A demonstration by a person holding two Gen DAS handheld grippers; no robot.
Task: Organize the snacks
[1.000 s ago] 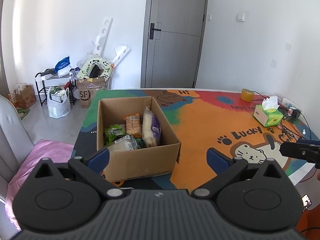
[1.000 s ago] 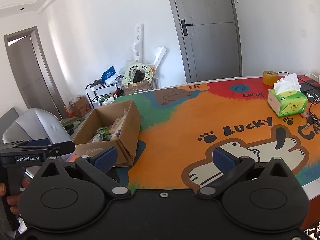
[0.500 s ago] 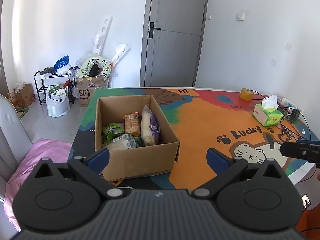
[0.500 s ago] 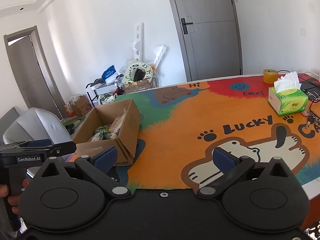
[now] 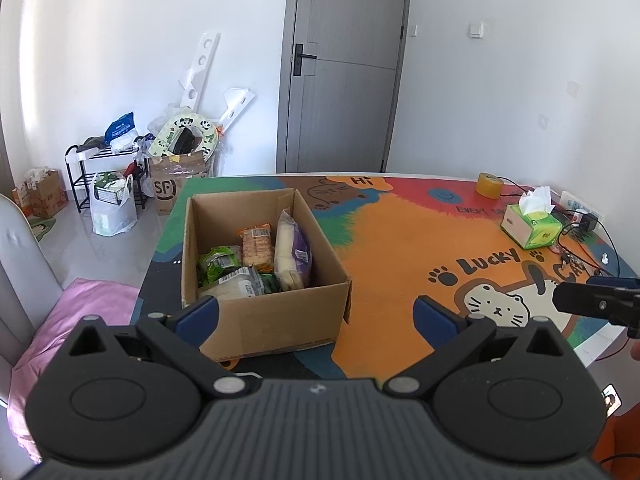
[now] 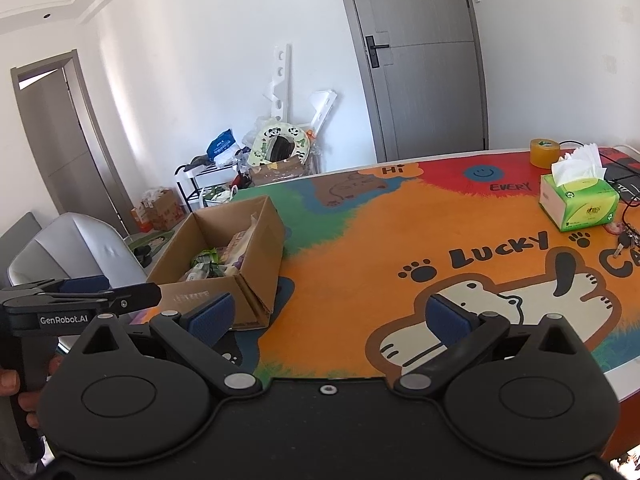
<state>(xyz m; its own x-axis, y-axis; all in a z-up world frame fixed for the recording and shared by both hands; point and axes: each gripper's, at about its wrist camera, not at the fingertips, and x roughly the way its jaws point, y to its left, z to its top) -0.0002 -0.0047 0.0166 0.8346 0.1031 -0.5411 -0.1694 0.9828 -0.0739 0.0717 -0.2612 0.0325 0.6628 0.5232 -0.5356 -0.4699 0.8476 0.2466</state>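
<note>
An open cardboard box (image 5: 280, 316) stands on the left part of the colourful table mat (image 5: 400, 248). It holds several snack packs: a white and purple bag (image 5: 294, 254), an orange cracker pack (image 5: 257, 244), a green pack (image 5: 216, 264) and a white pack (image 5: 236, 286). My left gripper (image 5: 316, 316) is open and empty, held above the table's near edge in front of the box. My right gripper (image 6: 328, 314) is open and empty, over the mat right of the box (image 6: 256, 252). The left gripper also shows in the right wrist view (image 6: 80, 300).
A green tissue box (image 5: 530, 228), a yellow tape roll (image 5: 489, 185) and cables with keys (image 5: 576, 256) lie at the table's right side. A grey chair with a pink cushion (image 5: 72, 320) stands left of the table. Boxes and bags (image 5: 176, 176) clutter the floor by the door.
Both views have pulled back slightly from the box and table. Both grippers stay open and empty.
</note>
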